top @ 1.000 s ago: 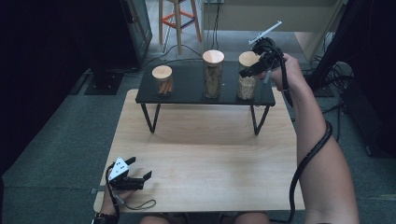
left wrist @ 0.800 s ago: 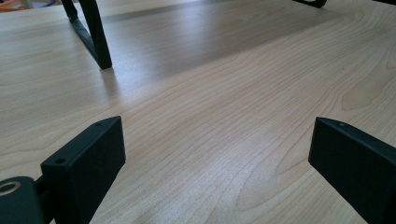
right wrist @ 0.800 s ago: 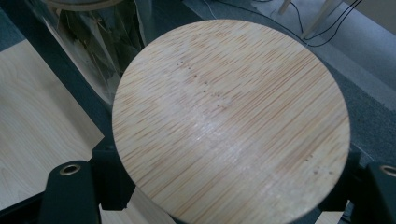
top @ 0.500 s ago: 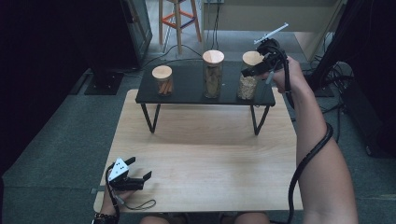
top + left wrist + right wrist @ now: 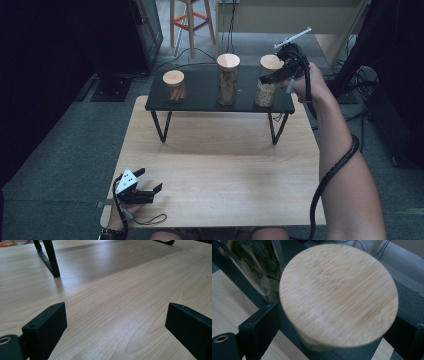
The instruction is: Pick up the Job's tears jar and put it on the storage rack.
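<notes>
**Right tool straddling the right-hand jar, just under its lid**

The jar (image 5: 266, 82) you are reaching for is standing upright at the right end of the black shelf (image 5: 200, 100), its long axis vertical. It is clear glass, filled with pale grainy contents, and capped by a round bamboo lid (image 5: 338, 293). Your right tool (image 5: 274, 77) is coming at it from the right and slightly above, jaws spread to either side of the glass below the lid; whether the pads are touching it yet, I cannot tell. Any lift will need to go straight up along that axis. The taller leaf-filled jar (image 5: 228, 79) is standing just beside it. Your left tool (image 5: 145, 192) is resting spread on the bench (image 5: 220, 165), well apart.
</notes>
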Motion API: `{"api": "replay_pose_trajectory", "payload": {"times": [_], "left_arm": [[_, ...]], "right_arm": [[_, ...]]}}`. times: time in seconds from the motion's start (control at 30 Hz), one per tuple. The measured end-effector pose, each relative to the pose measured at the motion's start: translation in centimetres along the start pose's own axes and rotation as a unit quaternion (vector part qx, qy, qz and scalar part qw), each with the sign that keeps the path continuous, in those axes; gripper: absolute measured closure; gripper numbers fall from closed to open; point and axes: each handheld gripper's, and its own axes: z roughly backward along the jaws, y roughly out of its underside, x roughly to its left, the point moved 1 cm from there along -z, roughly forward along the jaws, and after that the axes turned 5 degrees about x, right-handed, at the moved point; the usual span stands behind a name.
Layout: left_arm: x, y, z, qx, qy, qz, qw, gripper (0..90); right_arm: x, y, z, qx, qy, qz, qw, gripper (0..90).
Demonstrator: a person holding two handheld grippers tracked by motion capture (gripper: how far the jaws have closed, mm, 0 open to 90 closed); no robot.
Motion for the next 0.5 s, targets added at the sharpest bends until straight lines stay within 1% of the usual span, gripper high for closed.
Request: {"api": "replay_pose_trajectory", "payload": {"times": [0.07,0.13,0.23,0.4,0.43,0.47,0.5], "left_arm": [[0.1,0.0,0.0,0.0,0.001,0.002,1.0,3.9],[0.1,0.0,0.0,0.0,0.001,0.002,1.0,3.9],[0.0,0.0,0.0,0.0,0.0,0.001,1.0,3.9],[0.0,0.1,0.0,-0.002,0.001,0.0,1.0,3.9],[0.0,0.1,0.0,-0.002,0.001,0.0,1.0,3.9],[0.0,0.1,0.0,-0.002,0.001,0.0,1.0,3.9],[0.0,0.1,0.0,-0.002,0.001,0.0,1.0,3.9]], "right_arm": [[0.1,0.3,0.1,0.001,0.002,0.002,1.0,4.4],[0.1,0.8,0.4,-0.003,-0.002,0.003,1.0,3.7],[0.6,1.5,0.8,-0.004,-0.001,0.0,1.0,3.4],[1.6,2.7,1.9,-0.008,0.004,0.0,1.0,3.4],[1.6,2.7,1.9,-0.008,0.004,0.0,1.0,3.4],[2.1,3.3,2.5,-0.01,0.006,-0.001,0.9999,3.4],[2.2,3.4,2.6,-0.011,0.006,0.0,0.9999,3.4]]}}
